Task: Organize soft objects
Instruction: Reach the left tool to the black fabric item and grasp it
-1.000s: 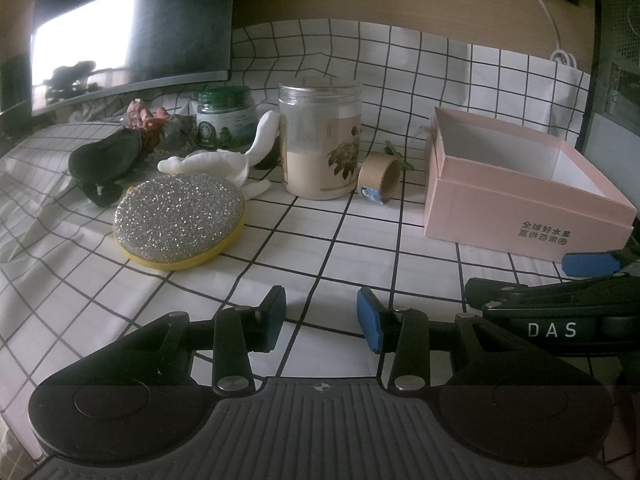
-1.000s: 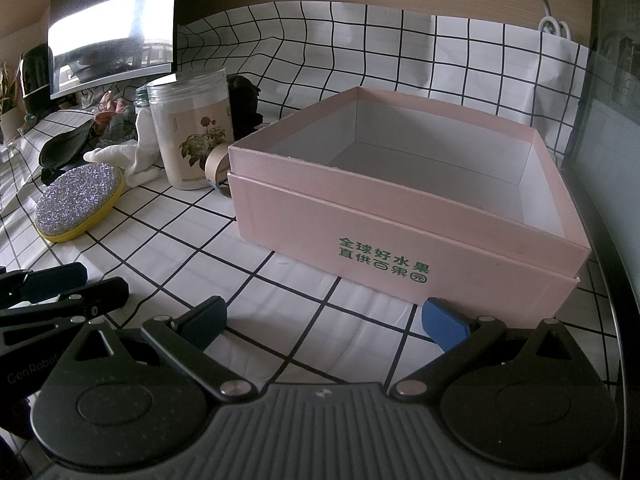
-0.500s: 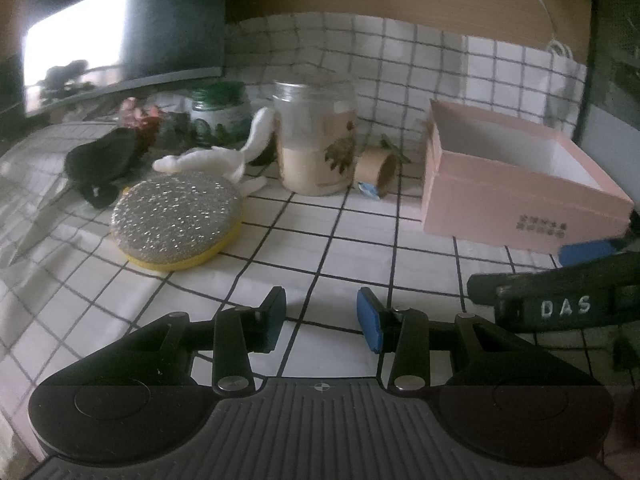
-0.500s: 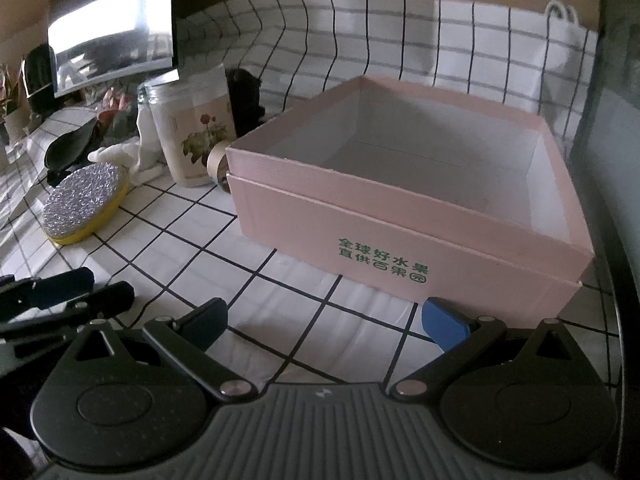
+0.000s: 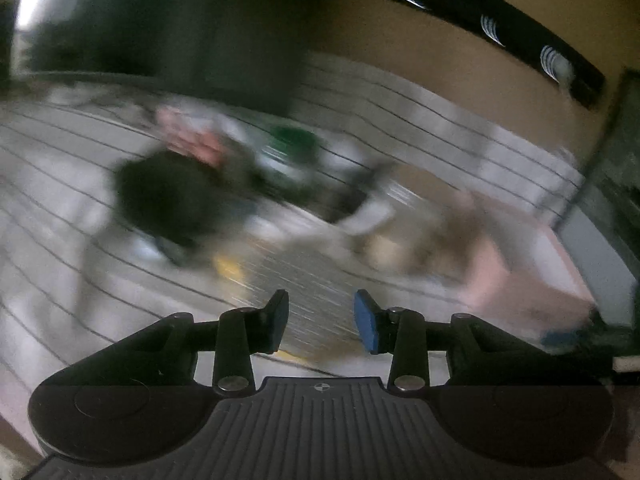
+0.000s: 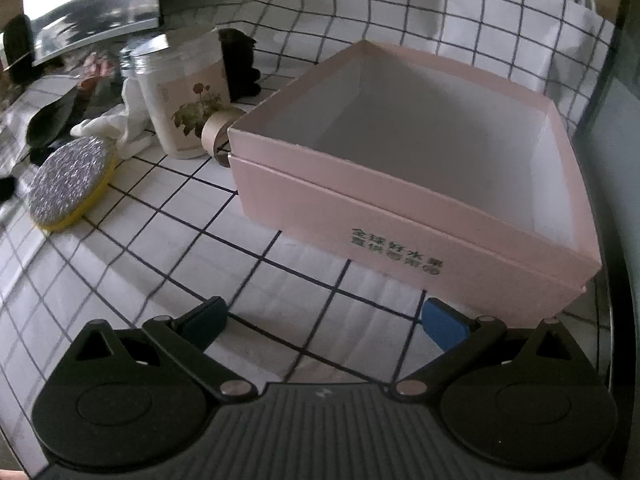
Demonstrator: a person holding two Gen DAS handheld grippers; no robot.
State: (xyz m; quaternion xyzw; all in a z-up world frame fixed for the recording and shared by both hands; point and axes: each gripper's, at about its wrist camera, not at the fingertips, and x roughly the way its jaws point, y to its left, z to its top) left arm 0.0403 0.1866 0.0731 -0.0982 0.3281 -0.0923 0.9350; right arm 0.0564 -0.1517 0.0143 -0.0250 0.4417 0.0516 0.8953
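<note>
Left wrist view is smearing heavily with motion blur. The left hand-held gripper (image 5: pixel 321 320) is showing a gap between its two pads, the jaws are closing, and nothing is sitting between them; behind the gap a glittery patch with a yellow edge is lying on the surface. In the right wrist view the right hand-held gripper (image 6: pixel 323 320) is standing with its jaws wide apart and empty, hanging above the grid-patterned cloth (image 6: pixel 168 216) covering the surface, just in front of the pink box (image 6: pixel 404 216). The box is sitting open and nothing is lying in its white interior. The soft items are lying well to the left of the box: the round glitter sponge with a yellow base (image 6: pixel 70 184) is resting flat on the cloth, and a white soft toy (image 6: pixel 120 128) is lying just behind it, against the flower-labelled jar (image 6: pixel 184 100). A cardboard tape roll (image 6: pixel 216 132) is sitting between the jar and the box's corner.
</note>
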